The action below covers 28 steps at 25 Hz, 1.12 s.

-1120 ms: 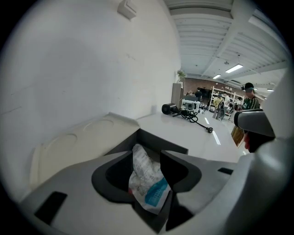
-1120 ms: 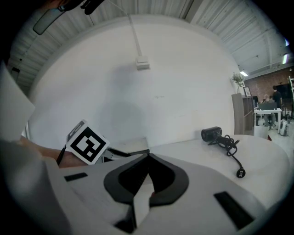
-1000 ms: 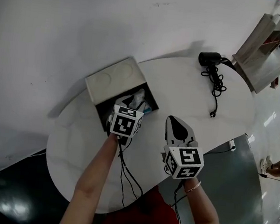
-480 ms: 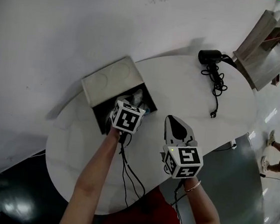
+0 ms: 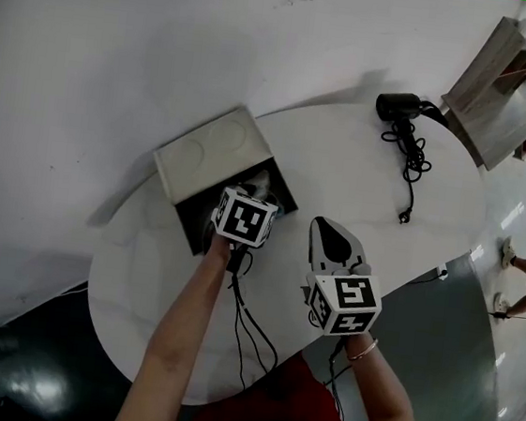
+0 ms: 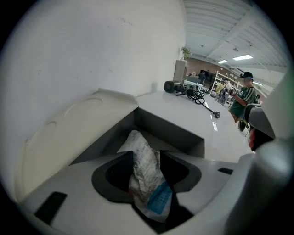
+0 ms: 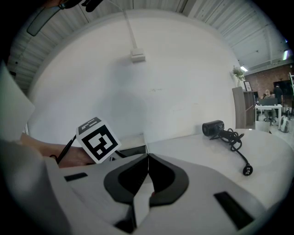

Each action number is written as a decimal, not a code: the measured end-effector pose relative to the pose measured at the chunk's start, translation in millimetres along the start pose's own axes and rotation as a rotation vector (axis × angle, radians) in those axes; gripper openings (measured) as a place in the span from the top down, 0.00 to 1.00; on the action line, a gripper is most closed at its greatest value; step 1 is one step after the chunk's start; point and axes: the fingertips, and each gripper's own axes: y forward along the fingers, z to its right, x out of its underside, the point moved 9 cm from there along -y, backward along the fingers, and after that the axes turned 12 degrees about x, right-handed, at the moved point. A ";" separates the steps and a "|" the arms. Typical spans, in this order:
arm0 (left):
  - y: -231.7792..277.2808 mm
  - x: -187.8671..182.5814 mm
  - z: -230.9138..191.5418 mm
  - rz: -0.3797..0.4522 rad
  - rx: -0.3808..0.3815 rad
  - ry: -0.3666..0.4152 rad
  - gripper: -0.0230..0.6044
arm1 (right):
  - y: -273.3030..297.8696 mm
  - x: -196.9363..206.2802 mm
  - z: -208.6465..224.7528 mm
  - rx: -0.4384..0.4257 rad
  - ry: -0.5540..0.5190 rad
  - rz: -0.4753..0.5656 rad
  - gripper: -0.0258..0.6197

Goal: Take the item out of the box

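Note:
An open grey box (image 5: 190, 214) lies on the white table, its lid (image 5: 206, 149) folded back to the left. My left gripper (image 5: 255, 196) reaches into the box mouth. In the left gripper view, the left gripper (image 6: 146, 155) is shut on a crinkled white packet (image 6: 143, 165) with a blue patch, which stands up between the jaws above the box's dark inside wall (image 6: 172, 131). My right gripper (image 5: 327, 229) hovers over the table to the right of the box. Seen in its own view, the right gripper (image 7: 148, 157) is shut, with nothing between the jaws.
A black hair dryer (image 5: 397, 107) with a coiled cord (image 5: 408, 165) lies at the table's far right, also visible as the hair dryer (image 7: 213, 128) in the right gripper view. A white wall rises behind the table (image 5: 343, 167). People stand far off on the right.
The left gripper's marker cube has shifted slightly toward the box and turned a little. The packet stays between its jaws. The right gripper has held still.

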 end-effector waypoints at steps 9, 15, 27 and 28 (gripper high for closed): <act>0.6 1.5 -3.1 -0.008 -0.007 -0.036 0.71 | -2.1 -2.4 -0.7 0.003 -0.003 0.005 0.94; -0.3 1.6 -1.2 0.004 -0.001 -0.022 0.76 | -6.9 -0.3 1.0 0.010 -0.003 0.001 0.94; -13.1 -3.4 3.2 0.076 -0.022 0.037 0.78 | -13.4 -0.6 -0.8 0.017 -0.003 0.002 0.94; -15.7 -5.1 4.2 0.087 -0.023 0.039 0.78 | -14.2 -0.6 -1.2 0.017 -0.003 0.003 0.94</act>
